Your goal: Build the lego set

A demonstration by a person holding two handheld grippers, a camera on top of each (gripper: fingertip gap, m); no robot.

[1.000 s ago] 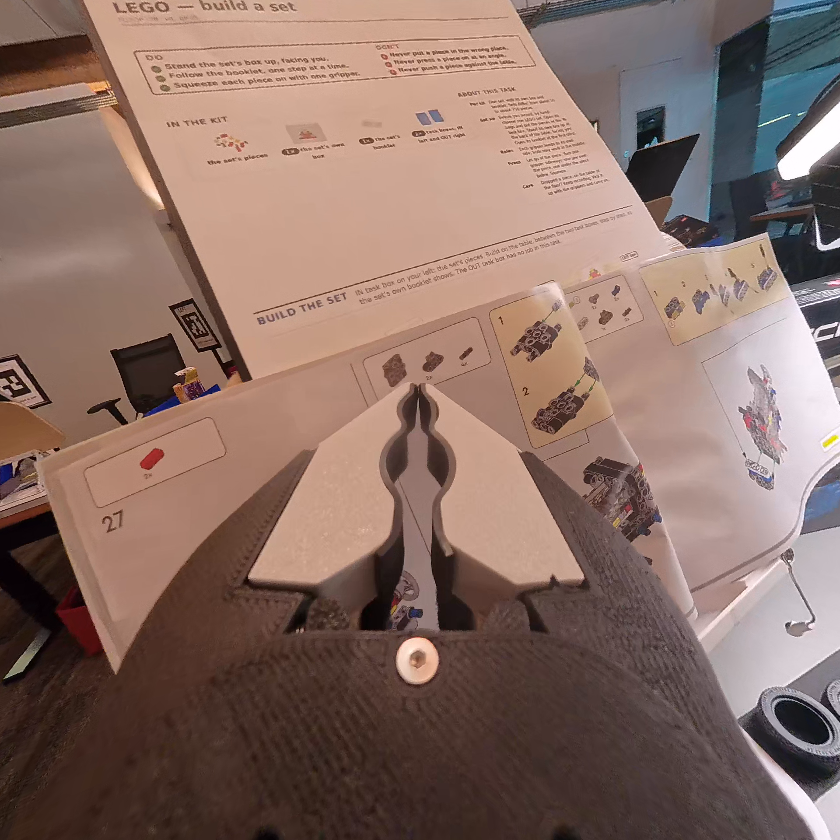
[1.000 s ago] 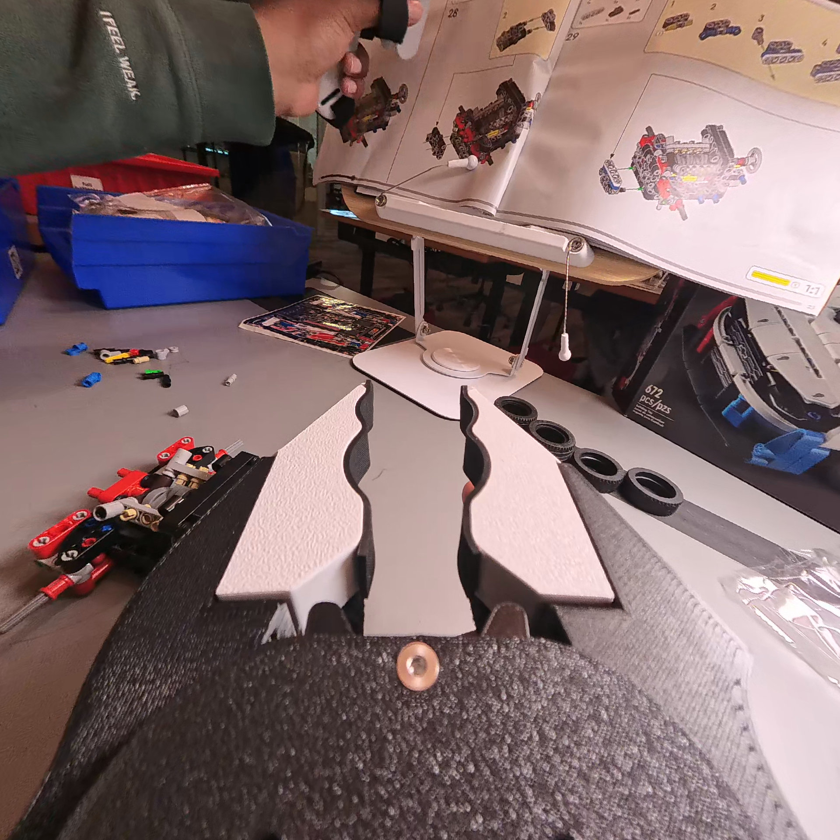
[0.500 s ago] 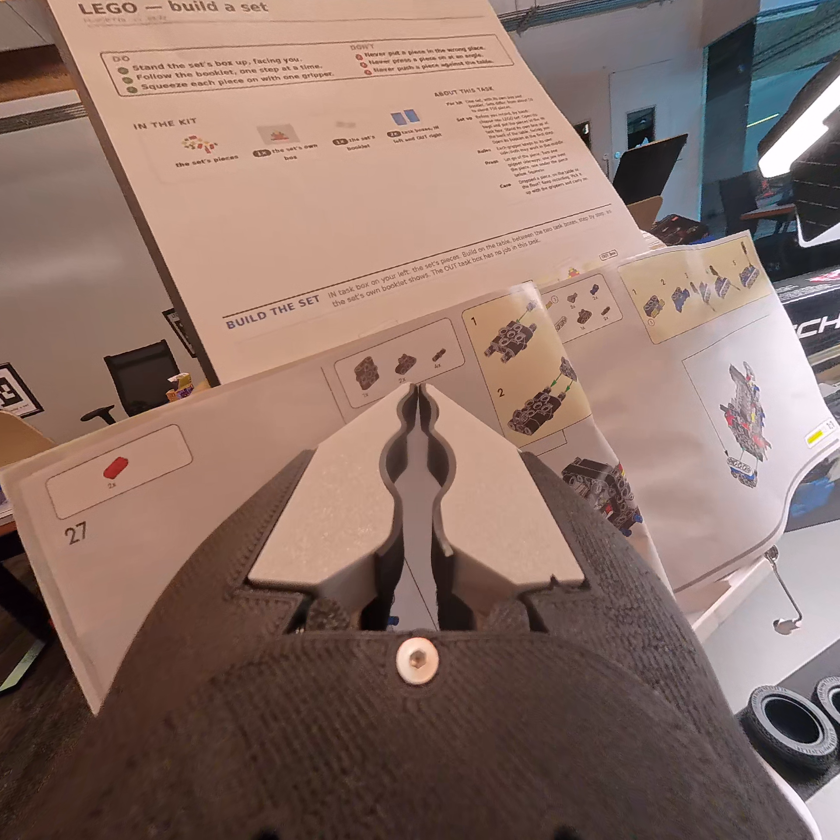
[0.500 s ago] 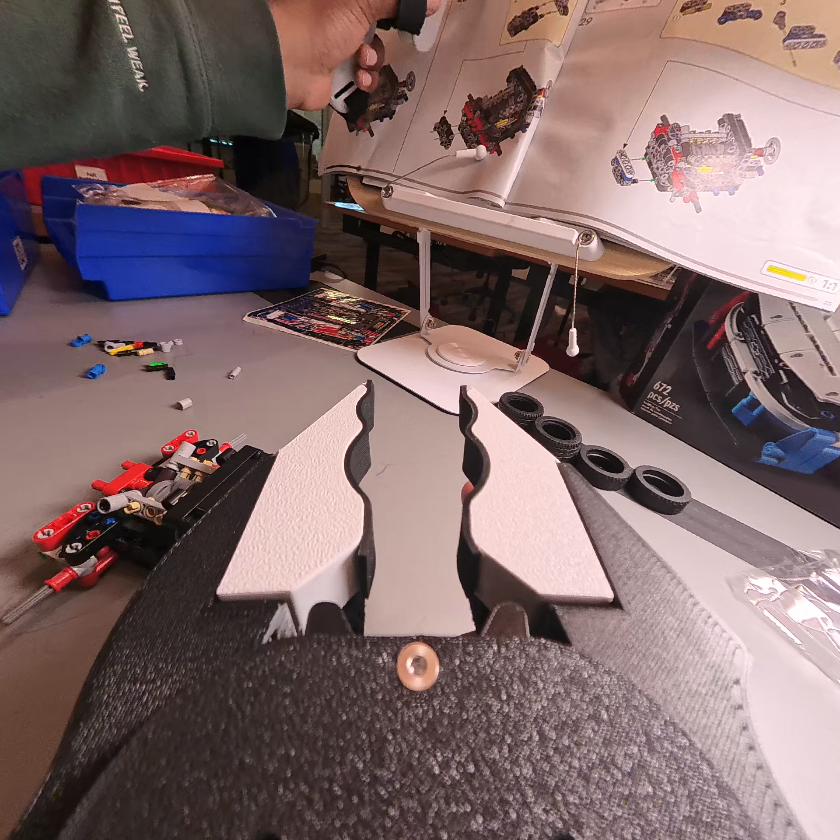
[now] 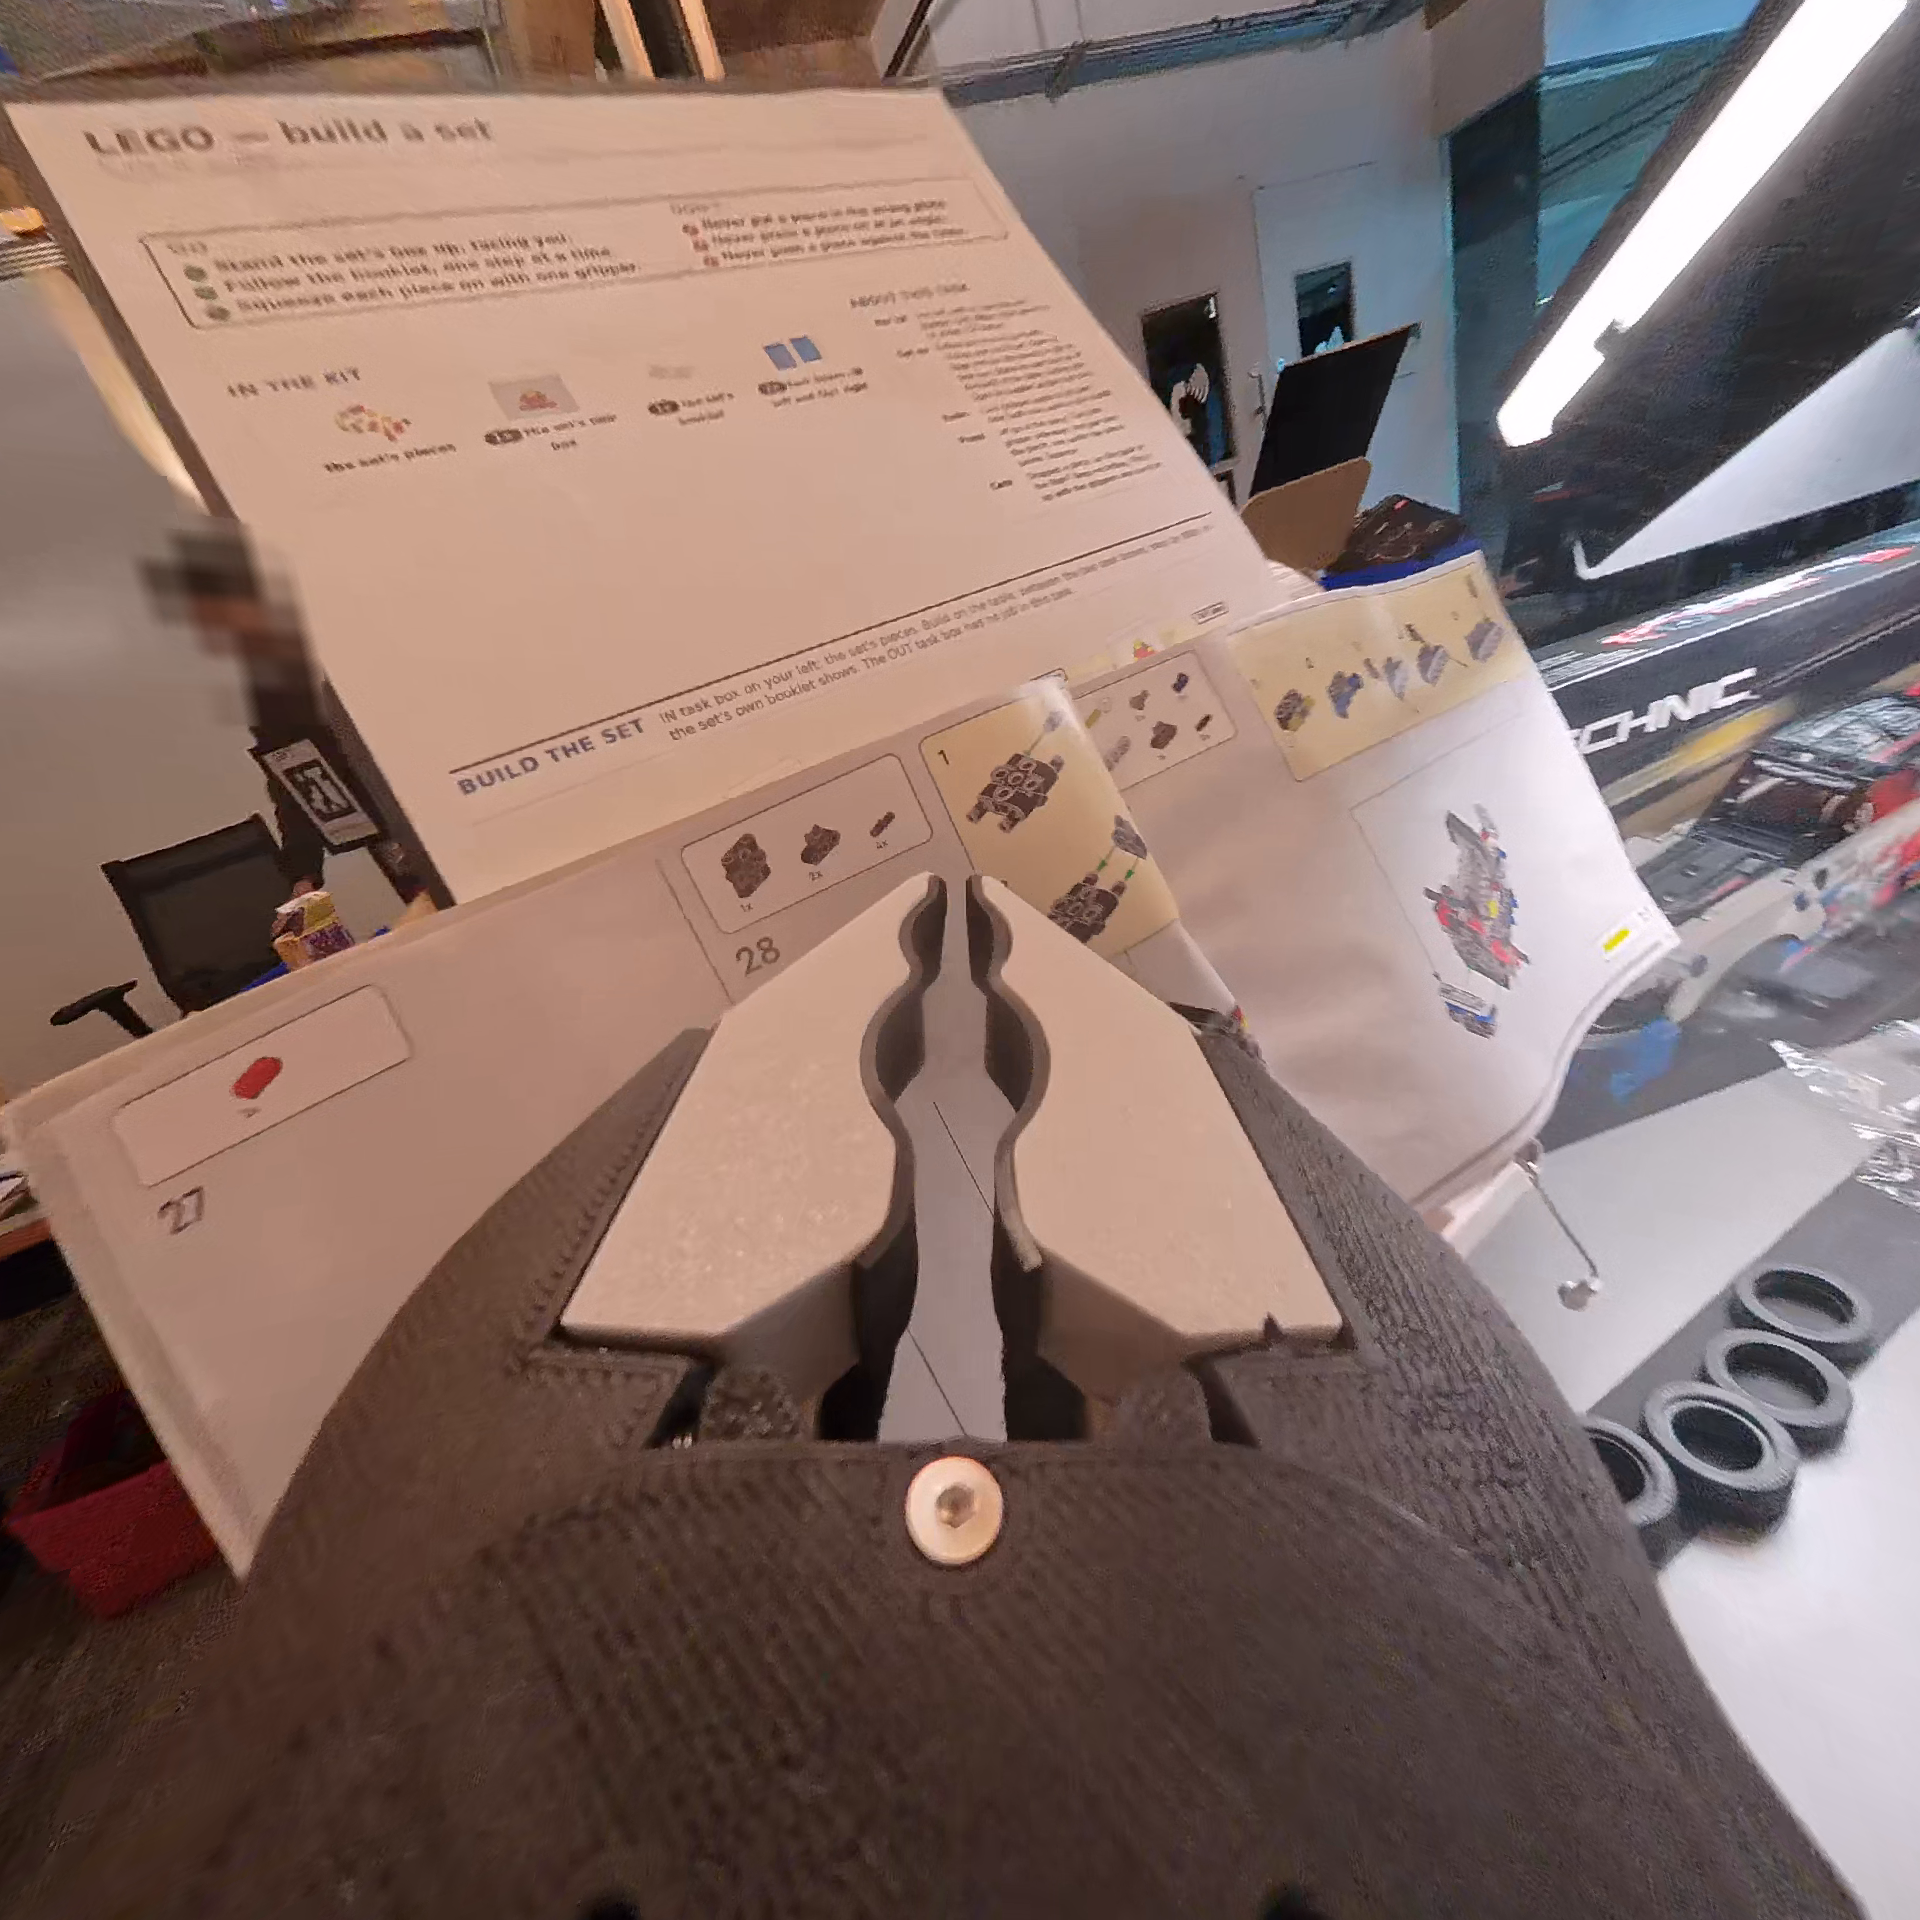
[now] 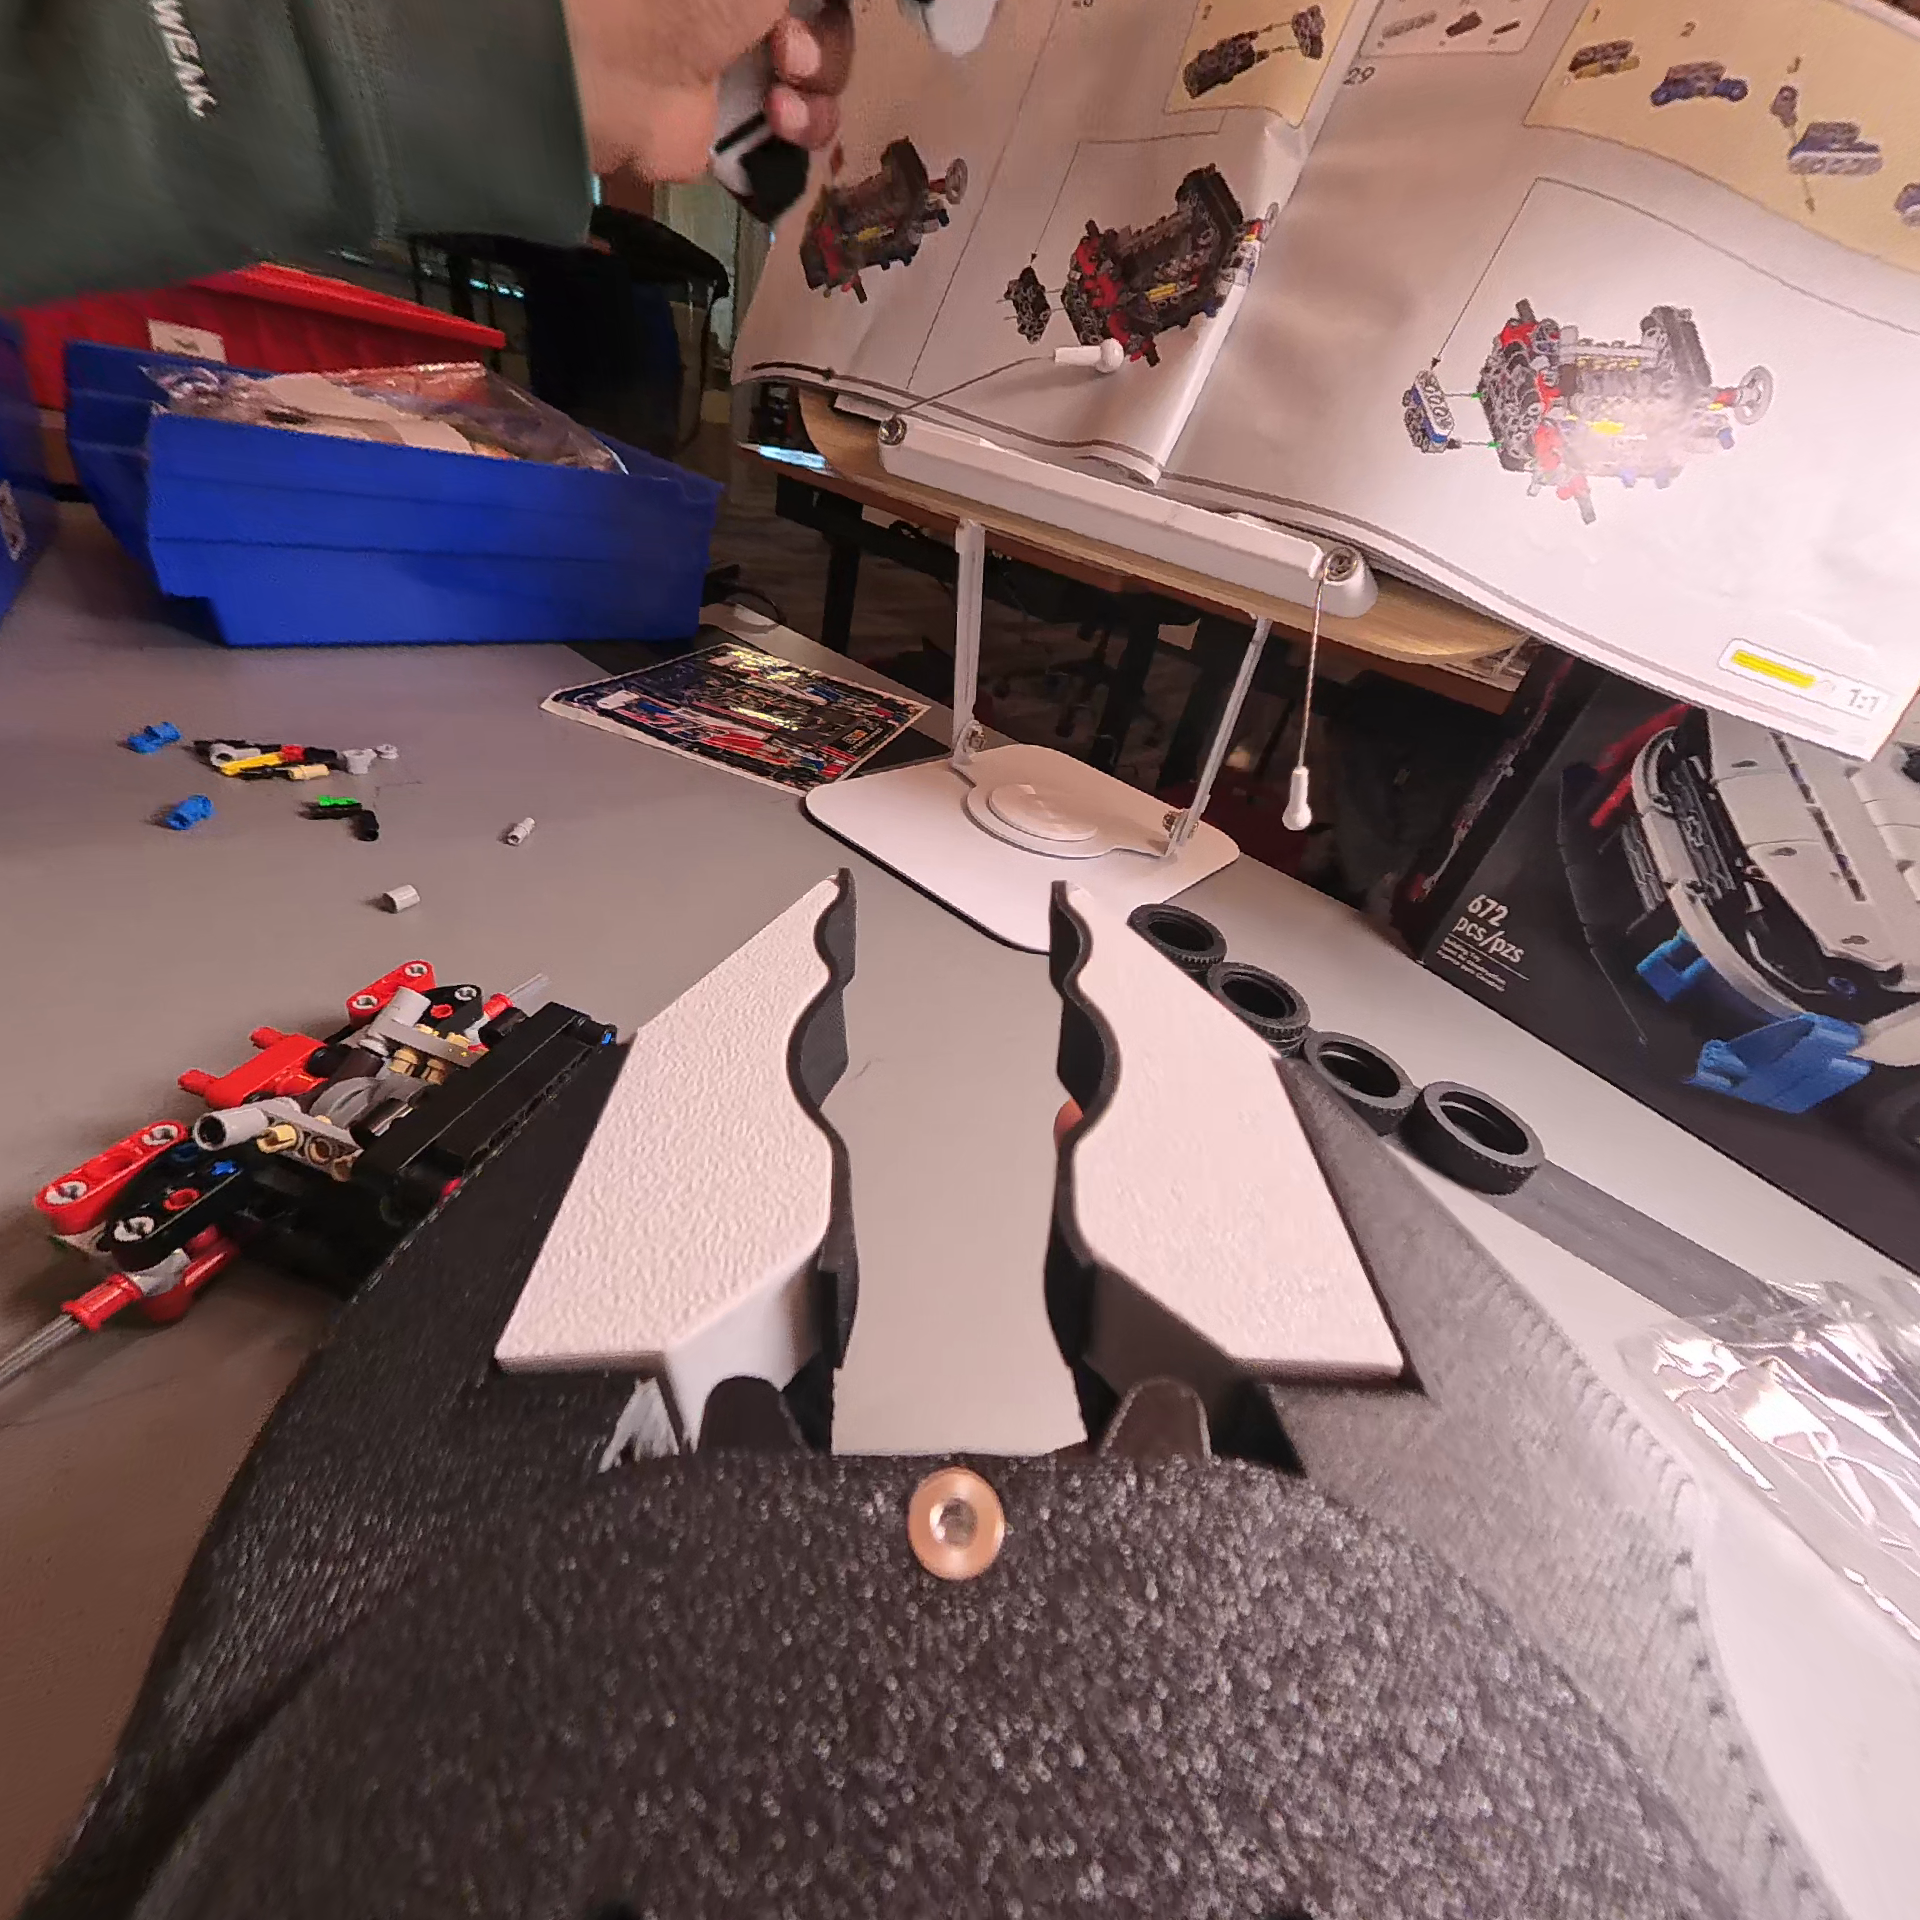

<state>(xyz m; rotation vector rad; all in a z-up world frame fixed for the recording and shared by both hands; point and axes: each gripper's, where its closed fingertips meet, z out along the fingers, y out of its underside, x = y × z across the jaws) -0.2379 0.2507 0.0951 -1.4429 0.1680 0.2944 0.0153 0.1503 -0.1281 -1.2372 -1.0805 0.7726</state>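
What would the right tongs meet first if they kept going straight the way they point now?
Probably the flat white base of the booklet stand, which sits on the grey table just beyond the open right tongs; depth is hard to judge.

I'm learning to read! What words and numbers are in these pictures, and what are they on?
I won't copy the writing out, but here is what carries it:
White instruction sheet: printed headings, with small blurred text.
Open booklet: step numbers beside the drawings.
Black set box: white print.
Green sleeve: white letters, partly cut off.
Sticker sheet: too small to read.
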